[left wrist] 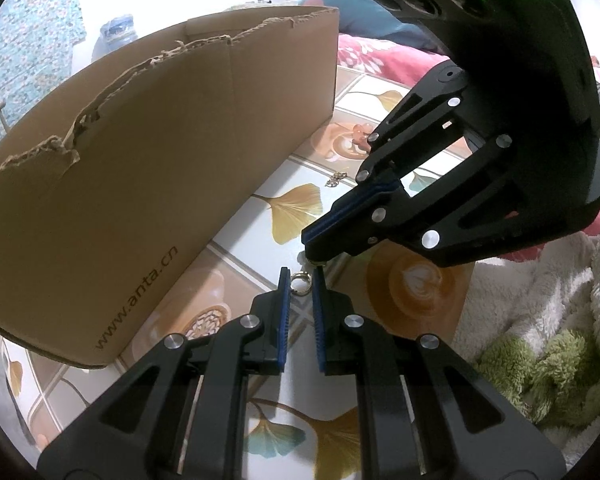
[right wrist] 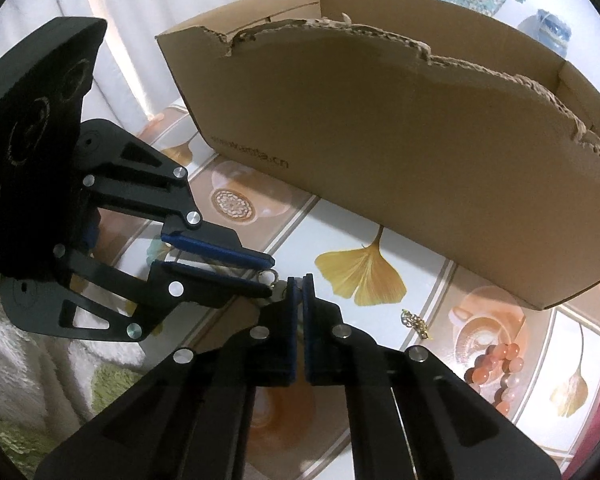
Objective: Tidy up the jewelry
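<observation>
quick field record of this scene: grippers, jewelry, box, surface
left gripper: jaws narrow, closed on a small gold ring at the fingertips
right gripper: shut, tips meeting the left gripper's tips beside the ring; what it pinches is too small to tell
gold chain: loose on the cloth, right of the grippers
orange bead bracelet: on the cloth, further right
cardboard box: open top, torn front edge, behind the grippers
tablecloth: ginkgo leaf and coffee cup print
fluffy fabric: white and green, at the table's edge
</observation>
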A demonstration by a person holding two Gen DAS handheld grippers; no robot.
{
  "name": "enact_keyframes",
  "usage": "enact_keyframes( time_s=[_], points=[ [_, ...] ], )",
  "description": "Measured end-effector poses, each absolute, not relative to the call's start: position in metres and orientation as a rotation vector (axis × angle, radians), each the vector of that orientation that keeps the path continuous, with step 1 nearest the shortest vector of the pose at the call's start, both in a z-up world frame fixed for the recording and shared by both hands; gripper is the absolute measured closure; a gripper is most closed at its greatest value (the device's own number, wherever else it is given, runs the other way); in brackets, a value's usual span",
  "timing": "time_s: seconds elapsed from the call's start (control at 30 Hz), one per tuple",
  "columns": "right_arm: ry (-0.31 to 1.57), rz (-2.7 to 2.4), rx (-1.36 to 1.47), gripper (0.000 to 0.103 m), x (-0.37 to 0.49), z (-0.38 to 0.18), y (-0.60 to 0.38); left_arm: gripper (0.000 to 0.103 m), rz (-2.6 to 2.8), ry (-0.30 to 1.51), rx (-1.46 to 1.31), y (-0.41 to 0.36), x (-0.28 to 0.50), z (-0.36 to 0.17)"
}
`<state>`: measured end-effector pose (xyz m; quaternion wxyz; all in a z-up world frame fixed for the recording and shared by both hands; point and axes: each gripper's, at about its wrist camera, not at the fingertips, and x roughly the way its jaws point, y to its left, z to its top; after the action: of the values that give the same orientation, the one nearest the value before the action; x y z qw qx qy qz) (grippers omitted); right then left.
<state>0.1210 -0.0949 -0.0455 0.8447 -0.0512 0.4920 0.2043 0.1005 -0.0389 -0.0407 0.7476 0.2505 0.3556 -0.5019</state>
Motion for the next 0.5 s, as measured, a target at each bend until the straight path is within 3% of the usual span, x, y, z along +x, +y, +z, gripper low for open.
enact_keyframes(
  time_s=[0.5],
  points=[
    [1.01, 0.411, -0.042, 0.102, 0.104, -0.044, -0.121, 0.093, -1.074, 0.769, 0.549, -0.036, 0.097, -0.041]
  ],
)
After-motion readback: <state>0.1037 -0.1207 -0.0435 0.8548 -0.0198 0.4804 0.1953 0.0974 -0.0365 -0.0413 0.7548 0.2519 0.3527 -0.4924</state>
